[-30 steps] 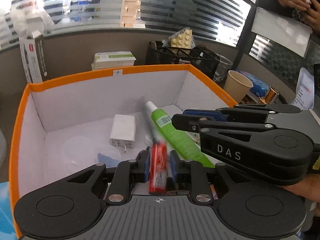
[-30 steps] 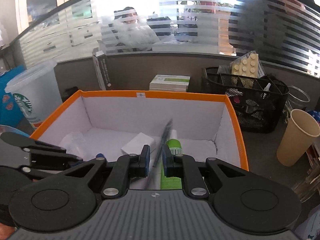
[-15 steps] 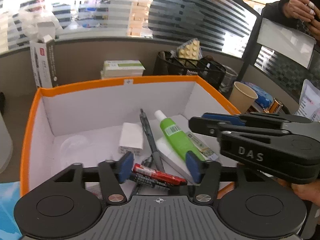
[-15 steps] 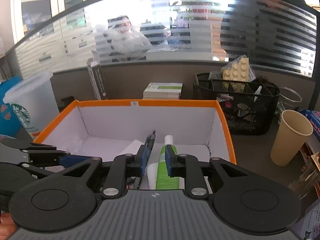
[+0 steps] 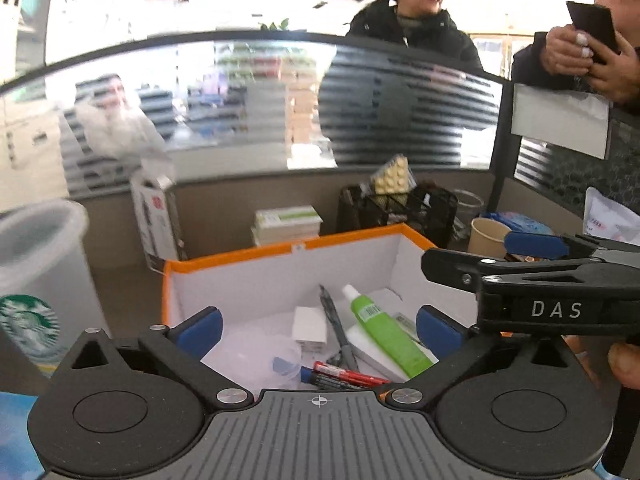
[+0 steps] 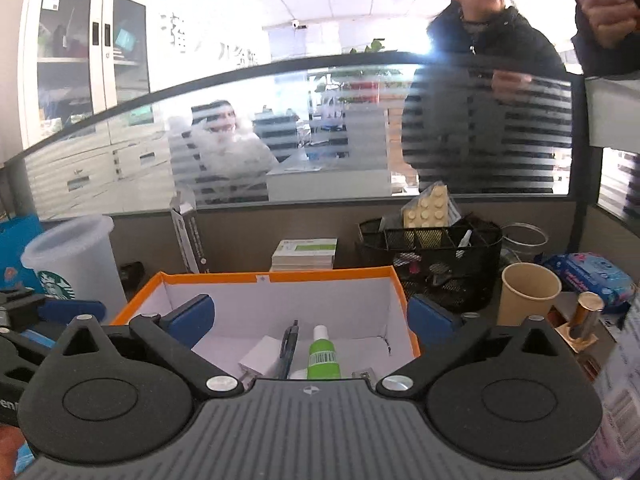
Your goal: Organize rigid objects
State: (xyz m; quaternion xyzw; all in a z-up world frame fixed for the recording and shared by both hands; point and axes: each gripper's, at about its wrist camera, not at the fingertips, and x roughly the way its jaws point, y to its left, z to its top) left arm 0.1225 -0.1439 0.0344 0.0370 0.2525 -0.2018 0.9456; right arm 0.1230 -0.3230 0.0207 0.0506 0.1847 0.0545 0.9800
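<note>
Now, orange-rimmed box point(image 5: 280, 249) w/ white inside holds green tube point(image 5: 384, 330), dark pen point(image 5: 338, 326), red marker point(image 5: 346, 374), white charger point(image 5: 309, 323), all loose on its floor. My left gripper point(image 5: 318, 326) & right gripper point(image 6: 310, 316): jaws just opened wide, nothing between. Mesh basket point(image 6: 430, 264) behind box holds pill blister point(image 6: 426, 210); paper cup point(image 6: 530, 294) beside it.
</note>
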